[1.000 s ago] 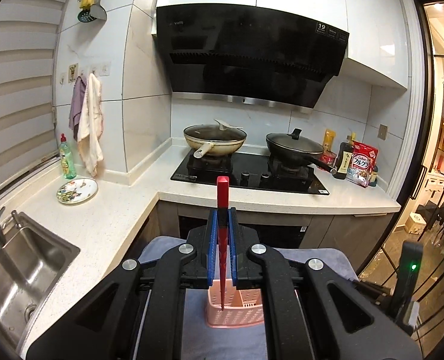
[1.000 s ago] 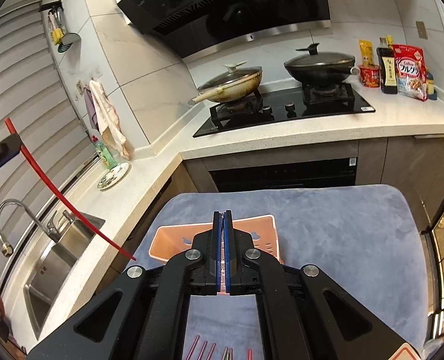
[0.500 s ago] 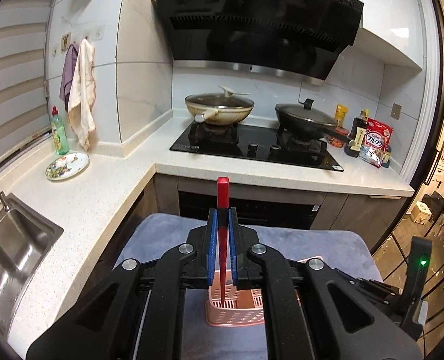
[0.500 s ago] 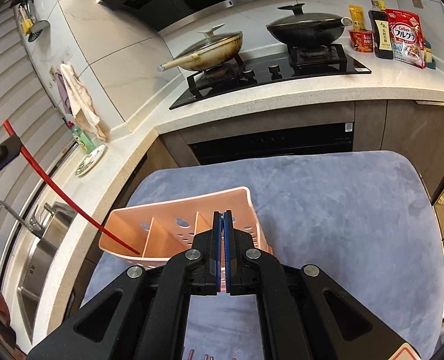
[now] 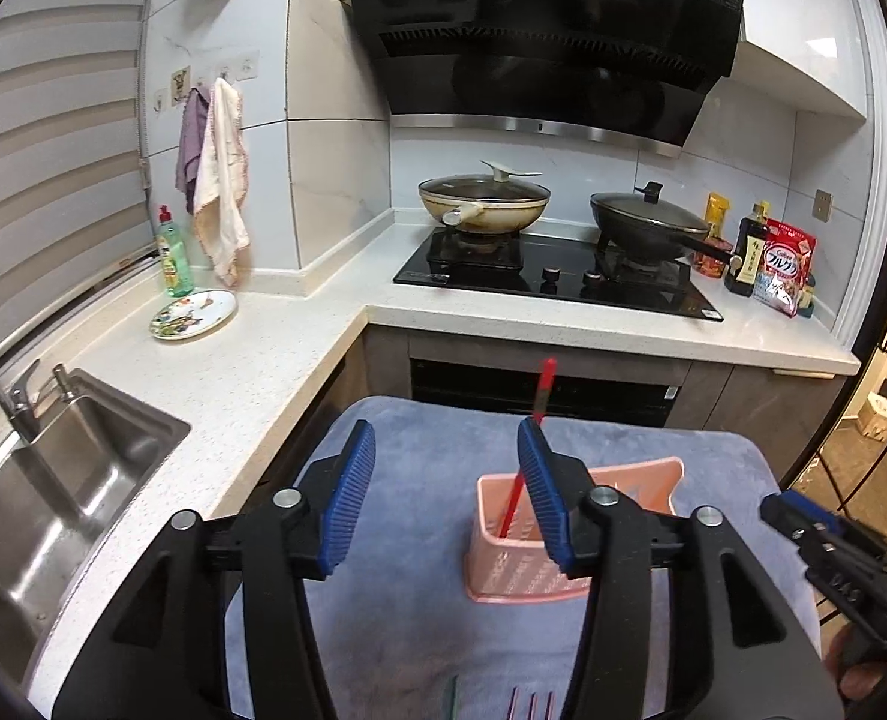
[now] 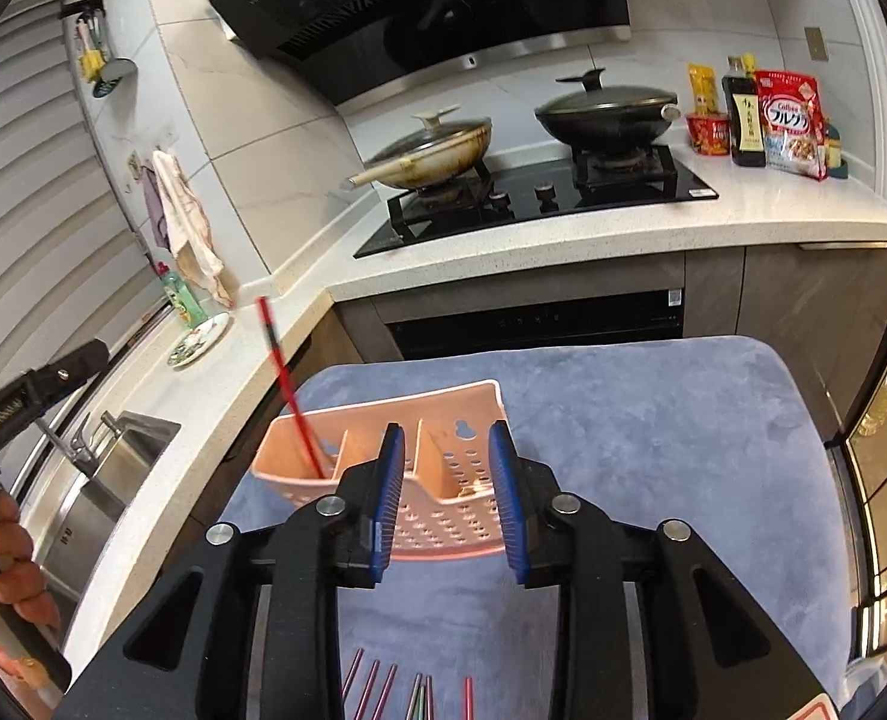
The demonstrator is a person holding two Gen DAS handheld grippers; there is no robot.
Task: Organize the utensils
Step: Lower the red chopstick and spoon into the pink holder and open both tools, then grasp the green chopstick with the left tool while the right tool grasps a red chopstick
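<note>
We see the left gripper (image 5: 446, 459) with jaws spread wide, empty. The red chopstick (image 6: 290, 389) stands tilted in the leftmost compartment of the pink utensil caddy (image 6: 443, 414). The right gripper (image 6: 446, 468) has its jaws apart, straddling the caddy's near wall.

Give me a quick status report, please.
Left gripper open, right gripper open. Red chopstick leaning in pink caddy. More chopsticks on mat. Nothing obstructing.

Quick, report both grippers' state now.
Left gripper: open, holding nothing.
Right gripper: open, holding nothing.
</note>
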